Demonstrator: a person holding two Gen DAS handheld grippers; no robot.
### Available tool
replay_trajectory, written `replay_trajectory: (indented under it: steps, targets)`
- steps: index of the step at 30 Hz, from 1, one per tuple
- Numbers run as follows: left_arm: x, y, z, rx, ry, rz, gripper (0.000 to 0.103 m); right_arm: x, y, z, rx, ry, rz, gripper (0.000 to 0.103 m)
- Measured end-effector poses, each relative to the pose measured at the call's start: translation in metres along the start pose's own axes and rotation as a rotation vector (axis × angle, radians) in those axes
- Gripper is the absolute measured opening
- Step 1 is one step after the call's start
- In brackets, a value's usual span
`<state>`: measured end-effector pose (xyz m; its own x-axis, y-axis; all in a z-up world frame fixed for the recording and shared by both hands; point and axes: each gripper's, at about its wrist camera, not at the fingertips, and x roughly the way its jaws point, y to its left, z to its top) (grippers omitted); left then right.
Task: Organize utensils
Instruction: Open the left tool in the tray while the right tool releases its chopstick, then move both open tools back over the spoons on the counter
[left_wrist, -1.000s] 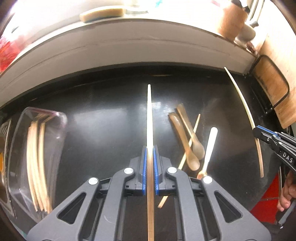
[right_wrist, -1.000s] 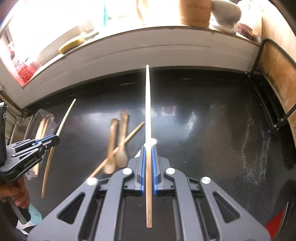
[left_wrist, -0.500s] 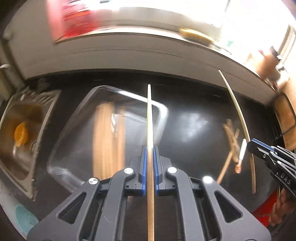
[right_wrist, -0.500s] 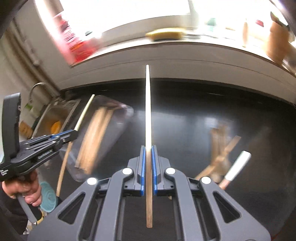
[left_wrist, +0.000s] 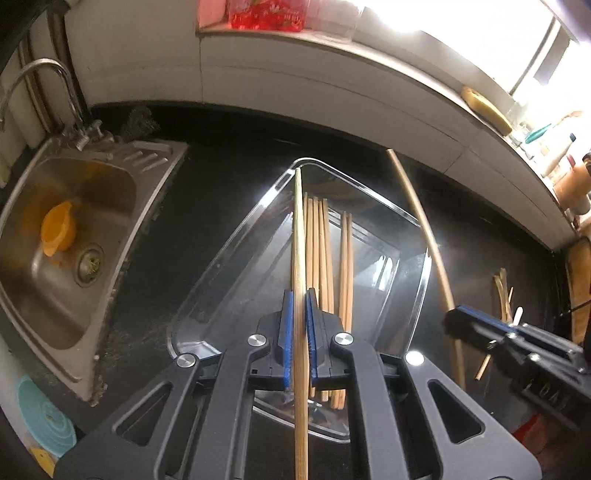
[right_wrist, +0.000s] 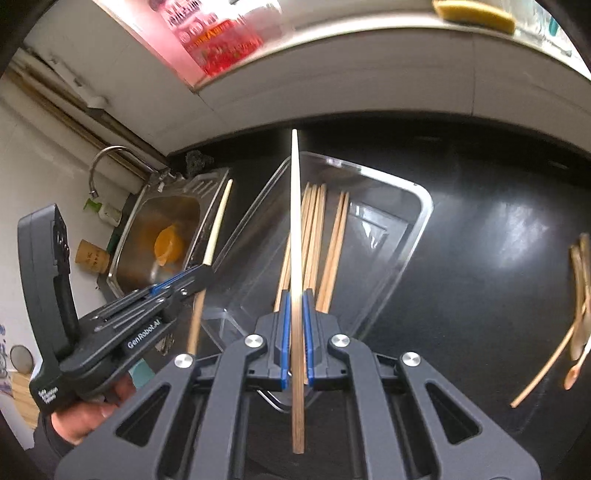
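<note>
Left hand-held gripper (left_wrist: 298, 332), black frame with blue pads, clenched on a long pale wooden chopstick (left_wrist: 298, 258); the stick runs straight out between the pads, over the clear plastic rectangular tray (left_wrist: 236, 254).

Right hand-held gripper (right_wrist: 294, 332), same build, clamped on a second smooth wooden chopstick (right_wrist: 294, 229), tapered tip forward, also above the tray.

In the tray: a loose bundle of thin wooden chopsticks (left_wrist: 325, 258), lying lengthwise, roughly parallel, with two set slightly apart.

The tray sits on a glossy black surface (right_wrist: 480, 221).

On the right of the surface, well apart from the tray: a small heap of wooden spoons (right_wrist: 580, 288), crossed by a stray stick.

To the left, beyond the tray: a stainless steel sink (left_wrist: 55, 229) with an orange plastic cup (left_wrist: 57, 230) by the drain and a curved metal tap (left_wrist: 48, 81) behind it.
</note>
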<state>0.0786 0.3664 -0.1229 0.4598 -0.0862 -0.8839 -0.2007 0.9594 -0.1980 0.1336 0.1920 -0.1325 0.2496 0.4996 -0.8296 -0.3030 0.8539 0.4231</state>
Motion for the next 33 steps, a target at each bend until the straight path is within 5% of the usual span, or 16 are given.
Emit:
replay_trajectory:
  steps: [21, 22, 23, 25, 27, 33]
  targets:
    - [0.074, 0.0, 0.028, 0.044, 0.062, -0.022, 0.007, 0.055, -0.014, 0.021, 0.086, 0.13, -0.026, 0.011]
    - [0.074, 0.001, 0.028, 0.046, 0.063, -0.006, 0.015, 0.052, -0.016, 0.023, 0.083, 0.122, -0.046, 0.034]
    - [0.073, 0.002, 0.029, 0.044, 0.059, 0.005, 0.043, 0.047, -0.017, 0.025, 0.081, 0.1, -0.053, 0.071]
    - [0.062, 0.007, 0.029, 0.027, 0.006, 0.023, 0.095, 0.027, -0.026, 0.029, 0.093, 0.013, -0.081, 0.081]
    - [0.047, 0.011, 0.029, 0.027, -0.057, 0.036, 0.096, 0.012, -0.037, 0.032, 0.103, -0.022, -0.08, 0.081]
    - [0.032, 0.02, 0.026, 0.003, -0.054, 0.05, 0.097, -0.022, -0.08, 0.02, 0.178, -0.081, -0.107, 0.081]
